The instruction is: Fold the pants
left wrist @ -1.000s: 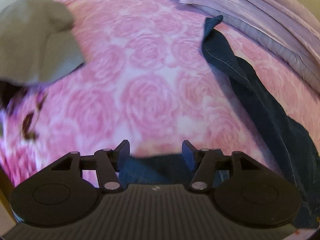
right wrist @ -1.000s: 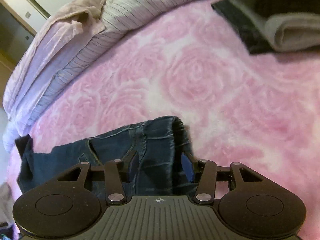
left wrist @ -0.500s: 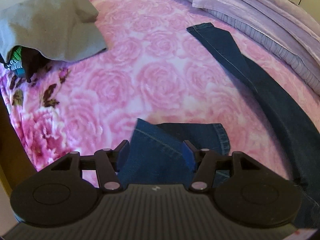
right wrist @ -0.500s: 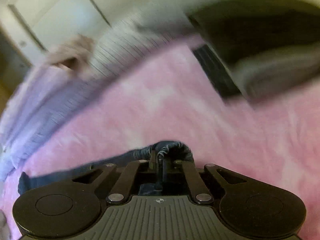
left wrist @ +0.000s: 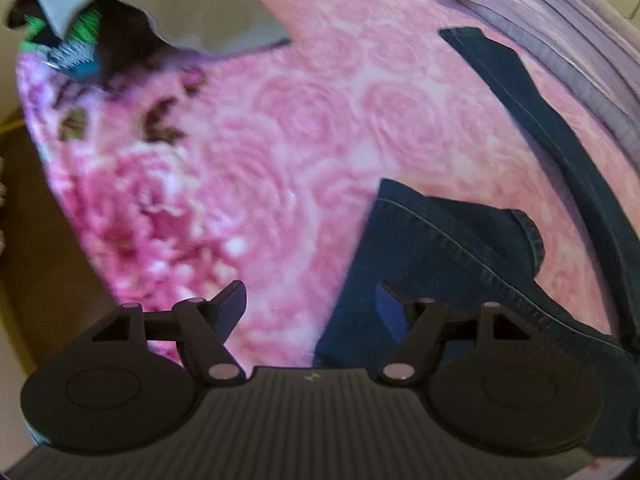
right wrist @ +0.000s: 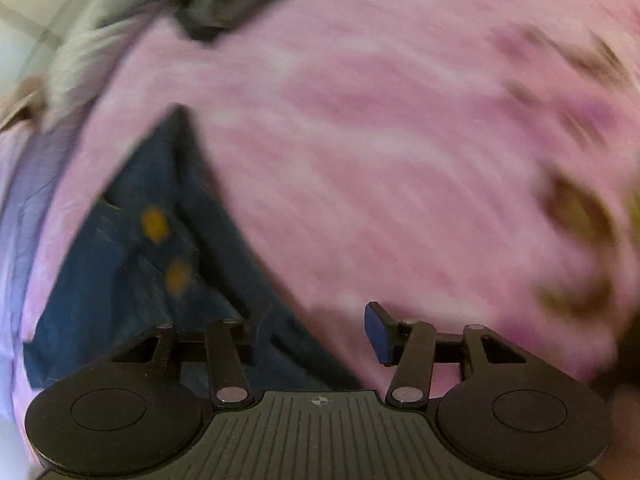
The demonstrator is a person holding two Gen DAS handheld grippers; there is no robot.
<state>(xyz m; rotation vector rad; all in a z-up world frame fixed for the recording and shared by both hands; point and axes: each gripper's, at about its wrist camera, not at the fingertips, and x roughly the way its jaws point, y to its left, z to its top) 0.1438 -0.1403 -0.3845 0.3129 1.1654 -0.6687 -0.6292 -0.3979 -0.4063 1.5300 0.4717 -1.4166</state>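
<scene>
Dark blue jeans [left wrist: 452, 248] lie on the pink rose bedspread [left wrist: 280, 128]. One leg [left wrist: 532, 108] stretches away toward the pillows, and the other is folded back with its hem near me. My left gripper [left wrist: 308, 308] is open, hovering over the bedspread; its right finger overlaps the folded leg's edge. In the blurred right wrist view the jeans [right wrist: 132, 248] show their waist part with two yellow rivets at lower left. My right gripper [right wrist: 316, 332] is open, its left finger above the denim, its right finger over bare bedspread [right wrist: 400, 160].
A grey garment [left wrist: 172, 4] covers a pile of dark and green clothes at the far left of the bed. Lilac pillows [left wrist: 568, 20] line the far right. The bed's edge and brown floor [left wrist: 36, 240] are on the left. Dark folded clothes [right wrist: 224, 4] lie at the far end.
Both grippers have opened and let go of the jeans. The left one swung left toward the bed's edge; the right one is moving fast, blurring its view.
</scene>
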